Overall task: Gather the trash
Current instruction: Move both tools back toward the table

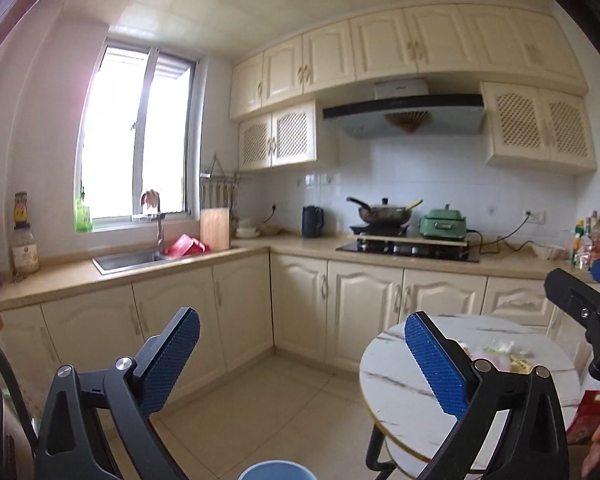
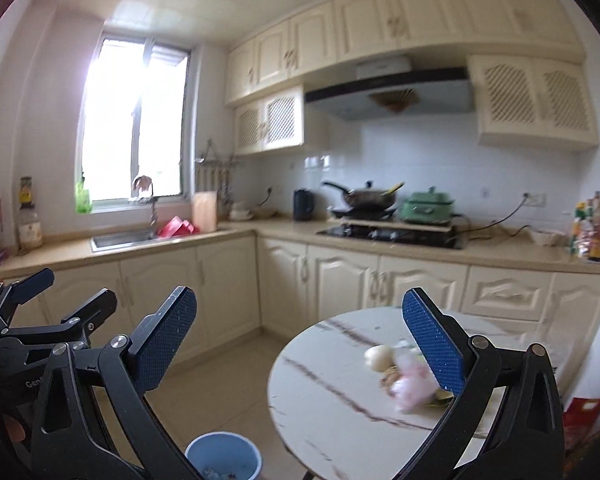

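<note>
From the left wrist view, the left gripper (image 1: 302, 344) is holding its blue, cross-hatched rubber fingers (image 1: 172, 360) wide apart with nothing between them. Beyond them a cream kitchen is wrapping around in an L: panelled wooden cabinet doors, a tan counter surface (image 1: 292, 246), a stainless steel sink (image 1: 128, 261) under a bright window, and a black glass hob carrying a dark wok. A round white marble-patterned table surface (image 1: 400, 376) with a gold rim is sitting at lower right, with a blurred pile of pale wrappers and scraps of trash (image 1: 500, 354) lying on it. The rim of a round light-blue plastic bin (image 1: 276, 470) is showing on the beige tiled floor below. The right gripper's black frame is reaching in at the right edge.

From the right wrist view, the right gripper (image 2: 300, 324) is also spreading its blue textured fingers (image 2: 162, 344) wide, empty. The trash (image 2: 404, 376) is resting on the marble surface (image 2: 332, 392), motion-blurred, with a pale rounded piece beside a pinkish crumpled wrapper. The bin (image 2: 224, 456), standing on the floor left of the table, is holding a few small scraps.
</note>
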